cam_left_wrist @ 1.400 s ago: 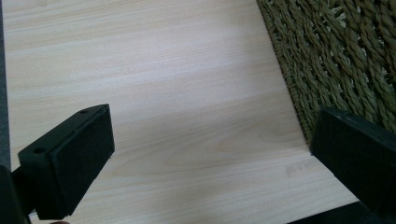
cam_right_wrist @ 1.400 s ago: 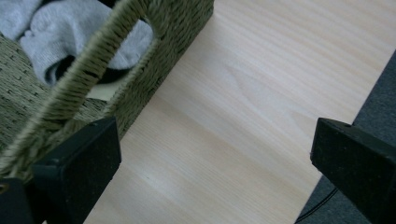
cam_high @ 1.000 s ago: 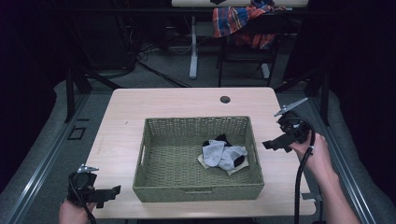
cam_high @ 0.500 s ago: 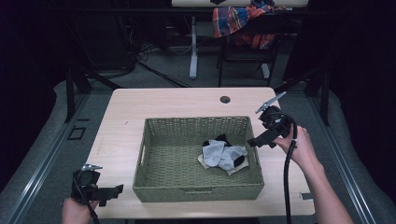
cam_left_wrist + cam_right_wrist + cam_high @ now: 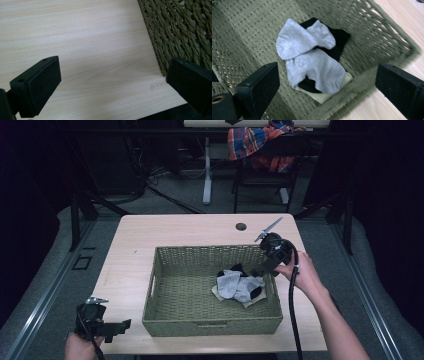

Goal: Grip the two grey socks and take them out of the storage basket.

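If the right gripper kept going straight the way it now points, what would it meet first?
Most likely the grey socks heaped in the wicker basket. The right gripper, jaws open and empty, aims down at them over the near rim, though depth is hard to judge.

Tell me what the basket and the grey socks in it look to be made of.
Basket: woven from twisted olive-green cord, likely seagrass or paper rope; matte, with open gaps in the walls. Grey socks: soft knit fabric, probably cotton blend; fine ribbing, limp folds.

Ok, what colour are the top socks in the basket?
Light grey socks, lying over a black one; clearest in the right gripper view.
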Available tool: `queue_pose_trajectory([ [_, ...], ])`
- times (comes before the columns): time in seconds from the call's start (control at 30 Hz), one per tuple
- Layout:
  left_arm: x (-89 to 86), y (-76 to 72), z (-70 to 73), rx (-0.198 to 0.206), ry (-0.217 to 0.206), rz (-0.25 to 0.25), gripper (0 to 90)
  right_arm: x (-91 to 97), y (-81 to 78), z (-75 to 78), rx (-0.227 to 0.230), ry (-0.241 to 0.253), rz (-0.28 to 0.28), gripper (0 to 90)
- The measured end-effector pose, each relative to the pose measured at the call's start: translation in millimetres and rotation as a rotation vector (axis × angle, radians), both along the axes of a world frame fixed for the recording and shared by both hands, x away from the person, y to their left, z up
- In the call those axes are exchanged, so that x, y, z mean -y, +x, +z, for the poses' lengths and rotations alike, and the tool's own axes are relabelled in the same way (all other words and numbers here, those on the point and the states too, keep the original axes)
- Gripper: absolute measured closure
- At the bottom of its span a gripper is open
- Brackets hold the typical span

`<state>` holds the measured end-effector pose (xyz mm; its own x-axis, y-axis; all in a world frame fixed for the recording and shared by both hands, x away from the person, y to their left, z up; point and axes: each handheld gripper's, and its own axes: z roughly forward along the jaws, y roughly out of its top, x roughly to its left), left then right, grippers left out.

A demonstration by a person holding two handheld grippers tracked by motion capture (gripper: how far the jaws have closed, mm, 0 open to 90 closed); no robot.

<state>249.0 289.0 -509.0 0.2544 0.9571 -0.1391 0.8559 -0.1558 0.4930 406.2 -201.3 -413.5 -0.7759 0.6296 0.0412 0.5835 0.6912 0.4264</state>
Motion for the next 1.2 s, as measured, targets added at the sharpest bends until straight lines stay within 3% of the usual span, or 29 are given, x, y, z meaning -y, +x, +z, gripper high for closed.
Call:
queue_pose_trajectory([
  [0.2, 1.0, 0.5, 0.5, -0.002, 0.003, -0.005, 0.1, -26.6, 7.9, -10.5, -0.021, -0.033, 0.048, 13.8],
  [0.23, 1.9, 1.3, 0.0, -0.005, 0.005, -0.009, 0.1, -33.3, 10.8, -13.2, -0.026, -0.058, 0.059, 15.0],
  [0.57, 2.8, 3.7, -1.9, -0.021, 0.012, -0.014, 0.1, -49.1, 24.3, -28.9, -0.062, -0.111, 0.081, 34.8],
  [0.67, 3.3, 3.9, -2.0, -0.027, 0.012, -0.014, 0.1, -53.0, 26.4, -33.0, -0.069, -0.118, 0.090, 37.2],
  [0.77, 3.6, 3.8, -2.0, -0.028, 0.017, -0.016, 0.1, -61.8, 30.2, -41.5, -0.082, -0.155, 0.102, 41.4],
  [1.0, 2.9, 4.3, -2.8, -0.034, 0.018, -0.021, 0.1, -71.4, 34.8, -52.5, -0.094, -0.180, 0.113, 43.1],
  [1.2, 4.0, 4.8, -3.4, -0.038, 0.027, -0.022, 0.1, -75.5, 39.2, -60.3, -0.120, -0.202, 0.119, 53.9],
])
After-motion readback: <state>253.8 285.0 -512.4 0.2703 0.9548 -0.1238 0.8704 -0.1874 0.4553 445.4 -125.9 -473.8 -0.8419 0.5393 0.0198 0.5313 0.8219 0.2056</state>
